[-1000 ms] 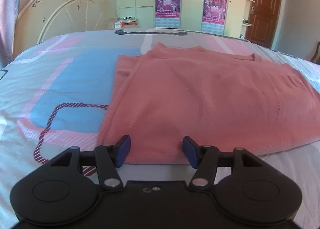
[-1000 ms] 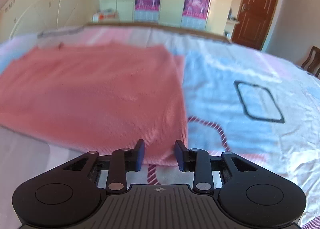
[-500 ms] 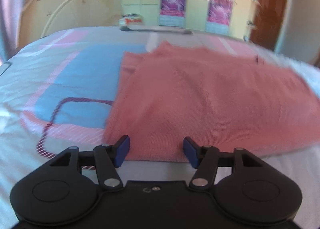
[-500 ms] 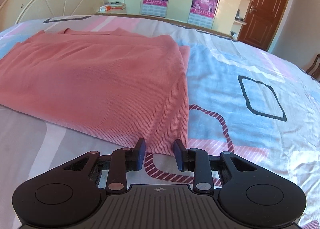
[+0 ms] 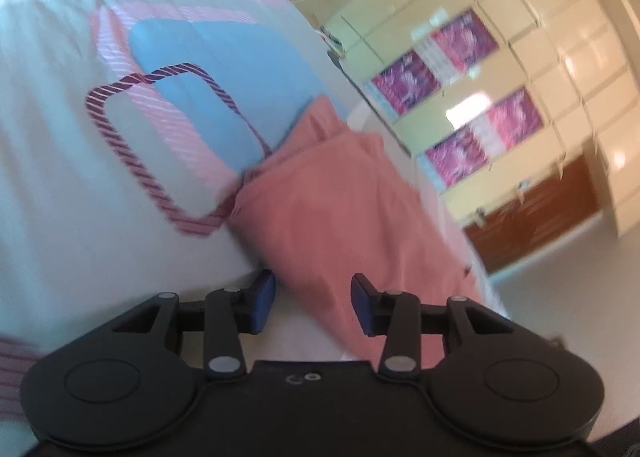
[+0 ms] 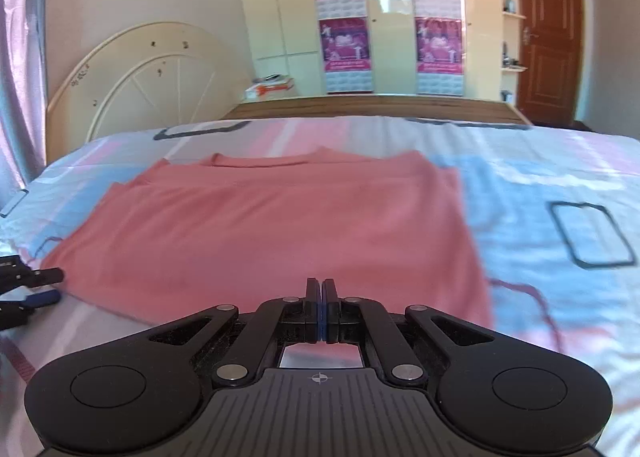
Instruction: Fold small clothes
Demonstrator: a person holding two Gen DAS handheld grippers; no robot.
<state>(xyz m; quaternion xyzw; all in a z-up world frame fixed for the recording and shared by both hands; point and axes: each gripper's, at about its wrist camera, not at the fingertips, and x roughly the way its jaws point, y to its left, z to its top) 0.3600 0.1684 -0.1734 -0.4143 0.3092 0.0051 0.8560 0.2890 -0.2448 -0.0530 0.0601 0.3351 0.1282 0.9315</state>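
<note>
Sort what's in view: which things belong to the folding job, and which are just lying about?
Belongs to the job:
- pink garment, spread on the bedsheet
- right tool, shut on the garment's near hem
- left tool, open astride a garment edge

Lying about:
- box beyond the bed
- posters on the wardrobe
- door

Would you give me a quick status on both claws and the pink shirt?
Left claw open, just closing around pink shirt edge. Right claw shut at its hem, grip unclear. Nothing blocking.

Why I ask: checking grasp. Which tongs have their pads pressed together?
The right tongs: pads meet at the pink shirt hem. The left tongs have just been closing but gape, shirt edge between them.
</note>
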